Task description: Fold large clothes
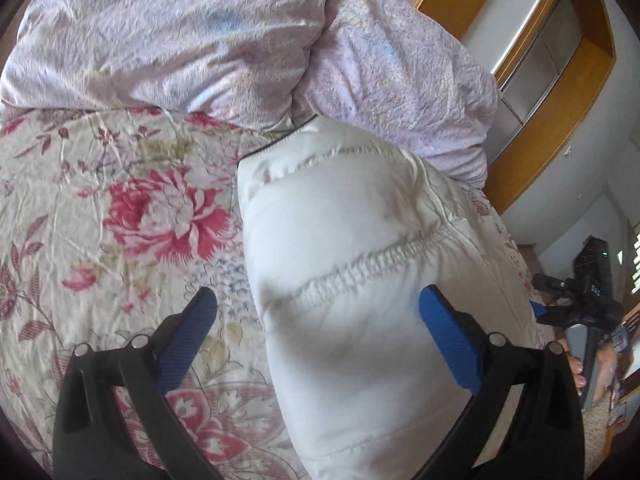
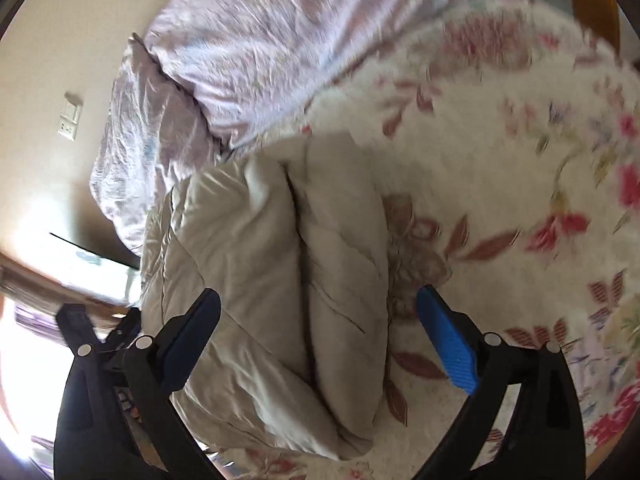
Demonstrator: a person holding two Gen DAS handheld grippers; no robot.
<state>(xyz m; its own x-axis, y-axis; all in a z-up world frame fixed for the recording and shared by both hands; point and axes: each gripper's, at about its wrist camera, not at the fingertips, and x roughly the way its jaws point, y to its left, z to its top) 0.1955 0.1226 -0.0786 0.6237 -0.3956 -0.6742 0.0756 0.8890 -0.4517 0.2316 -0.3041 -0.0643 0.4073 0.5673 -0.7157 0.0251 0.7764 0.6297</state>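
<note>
A cream-white puffy quilted jacket (image 1: 352, 264) lies folded in a thick bundle on the floral bedspread (image 1: 112, 208). My left gripper (image 1: 318, 300) is open above it, its blue fingers apart and holding nothing. In the right wrist view the same jacket (image 2: 272, 264) lies folded in two thick rolls, and my right gripper (image 2: 318, 300) is open over its right roll, holding nothing. The right gripper also shows at the right edge of the left wrist view (image 1: 580, 308), in a hand.
A crumpled lilac duvet (image 1: 192, 36) is heaped at the head of the bed, also in the right wrist view (image 2: 256, 52). A wooden cabinet (image 1: 560, 92) stands beside the bed. A wall with a socket plate (image 2: 70, 116) is at left.
</note>
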